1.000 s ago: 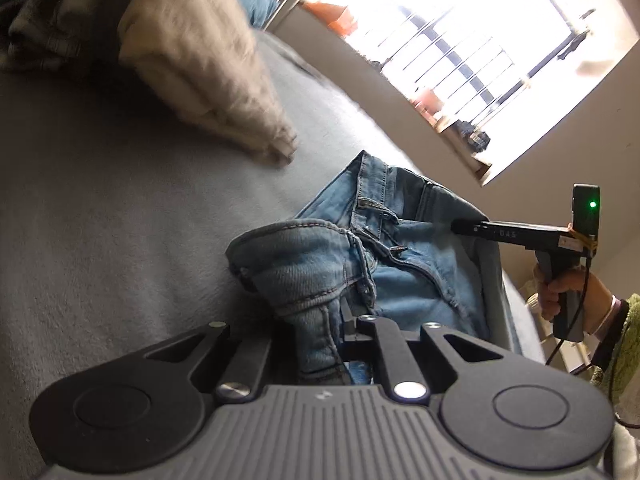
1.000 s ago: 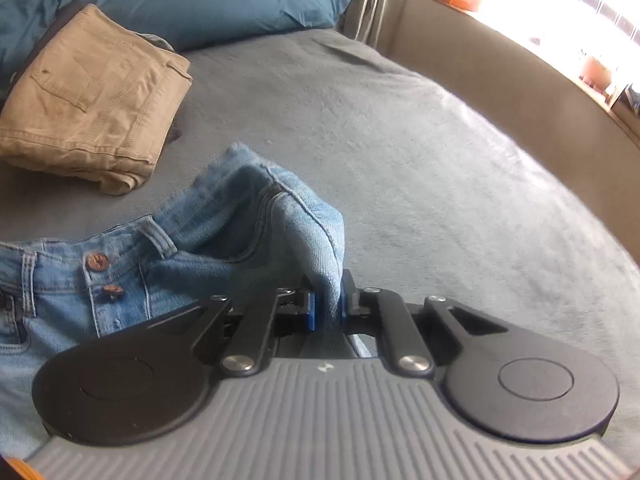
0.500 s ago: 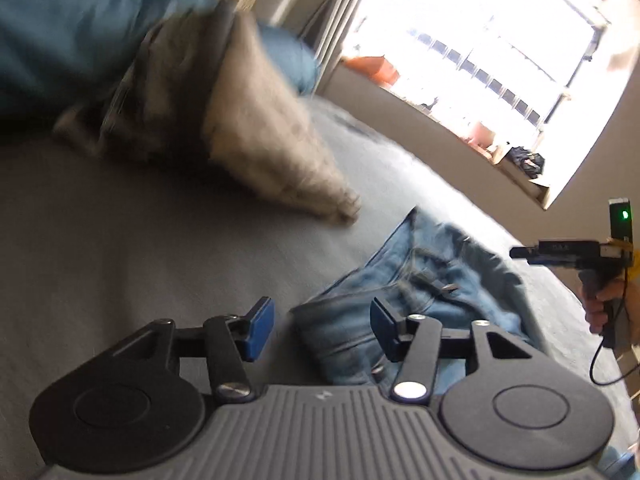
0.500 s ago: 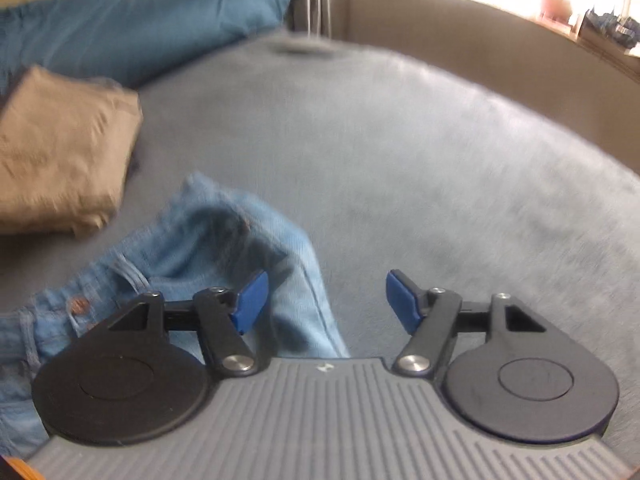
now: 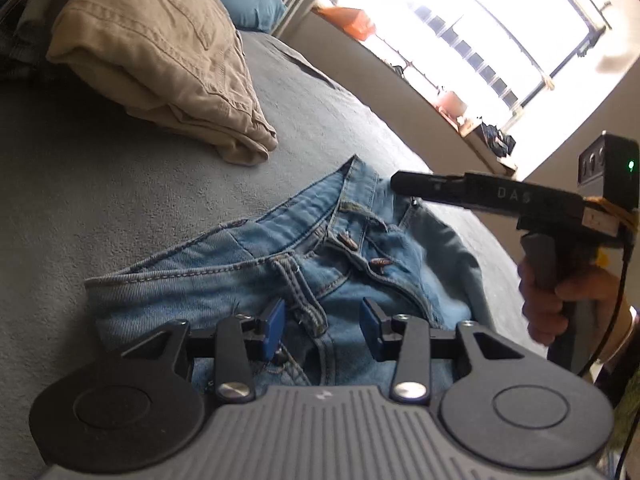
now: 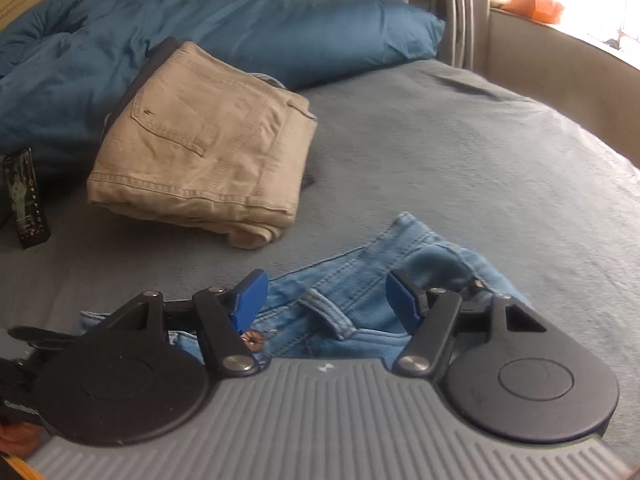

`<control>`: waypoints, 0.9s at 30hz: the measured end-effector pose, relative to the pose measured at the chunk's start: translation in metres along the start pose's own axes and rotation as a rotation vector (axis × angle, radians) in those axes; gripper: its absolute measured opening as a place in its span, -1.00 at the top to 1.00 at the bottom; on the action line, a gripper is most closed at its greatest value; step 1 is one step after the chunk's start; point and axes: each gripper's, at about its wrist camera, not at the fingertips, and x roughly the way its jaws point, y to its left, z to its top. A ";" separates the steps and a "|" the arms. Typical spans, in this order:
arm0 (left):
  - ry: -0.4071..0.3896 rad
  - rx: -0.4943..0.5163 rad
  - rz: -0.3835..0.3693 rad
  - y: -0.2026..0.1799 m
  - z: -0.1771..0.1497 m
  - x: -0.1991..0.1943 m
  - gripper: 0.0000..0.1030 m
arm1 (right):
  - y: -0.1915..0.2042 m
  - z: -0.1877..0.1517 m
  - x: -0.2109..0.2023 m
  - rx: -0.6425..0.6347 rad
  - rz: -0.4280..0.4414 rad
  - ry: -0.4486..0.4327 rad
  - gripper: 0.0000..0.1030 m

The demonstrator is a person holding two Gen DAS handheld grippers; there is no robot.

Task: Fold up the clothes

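Note:
Light blue jeans (image 5: 280,264) lie waistband-up on the grey bed, fly buttons showing. My left gripper (image 5: 322,326) hovers open just over the waistband near a belt loop, nothing between its blue pads. In the right wrist view the same jeans (image 6: 360,280) lie under my right gripper (image 6: 324,300), which is also open above a belt loop. The right gripper's body (image 5: 480,196) shows in the left view, held by a hand (image 5: 560,300) over the jeans' far side. Folded tan trousers (image 6: 208,148) rest farther up the bed.
A blue pillow (image 6: 280,28) and blue duvet (image 6: 60,72) lie at the bed's head. A dark remote-like object (image 6: 26,198) sits at the left. The grey bedcover (image 6: 460,168) stretches right toward a low wall and bright window (image 5: 460,32).
Both grippers let go of the jeans' waistband and opened. The jeans dropped flat on the bed, and both grippers now hover just above them.

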 end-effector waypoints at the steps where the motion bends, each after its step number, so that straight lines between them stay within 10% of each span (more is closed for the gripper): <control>1: -0.004 -0.020 -0.005 0.002 -0.001 0.002 0.19 | -0.001 -0.001 0.000 0.002 0.000 0.002 -0.26; 14: -0.045 -0.180 -0.118 0.017 -0.006 0.026 0.06 | -0.016 -0.014 0.013 0.045 0.000 0.002 -0.25; 19: -0.050 -0.191 -0.077 0.020 -0.005 0.034 0.88 | -0.004 -0.012 0.021 -0.059 0.022 0.025 -0.15; 27: -0.068 -0.175 0.007 0.018 -0.007 0.039 0.94 | 0.009 -0.011 0.053 -0.200 -0.016 0.147 0.27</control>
